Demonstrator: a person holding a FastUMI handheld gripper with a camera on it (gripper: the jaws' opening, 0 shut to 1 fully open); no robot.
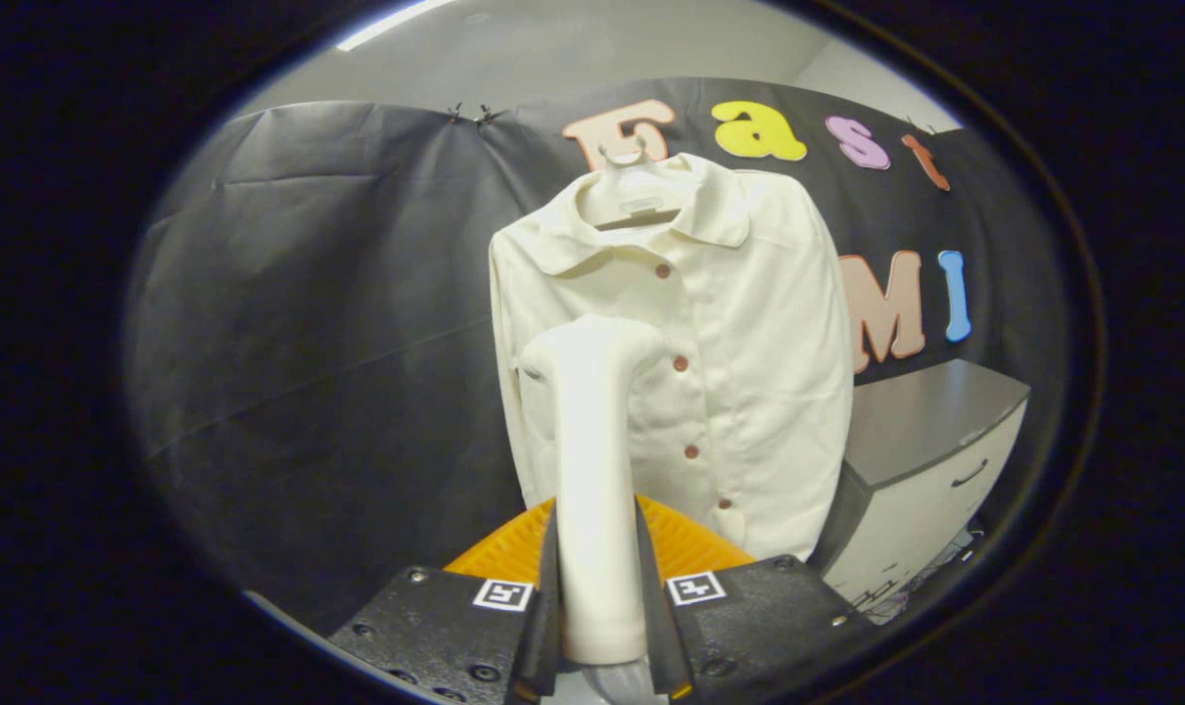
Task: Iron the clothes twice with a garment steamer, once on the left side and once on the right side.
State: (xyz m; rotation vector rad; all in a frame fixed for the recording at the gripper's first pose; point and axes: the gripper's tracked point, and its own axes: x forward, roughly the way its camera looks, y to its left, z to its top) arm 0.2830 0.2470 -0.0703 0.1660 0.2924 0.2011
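Gripper (597, 587) clamped with both fingers on the handle of a pale garment steamer (592, 460), steamer head against the left front of a cream buttoned shirt (739, 333) on a hanger (627, 186), grey-topped cabinet (930, 460) beside the shirt, black cloth wall (328, 323) behind

Steamer (597, 470) upright between the tongs (600, 597), both fingers pressing its handle. Shirt (710, 362) on hanger (630, 181) just beyond, against far wall. Cabinet (930, 460) right of shirt.
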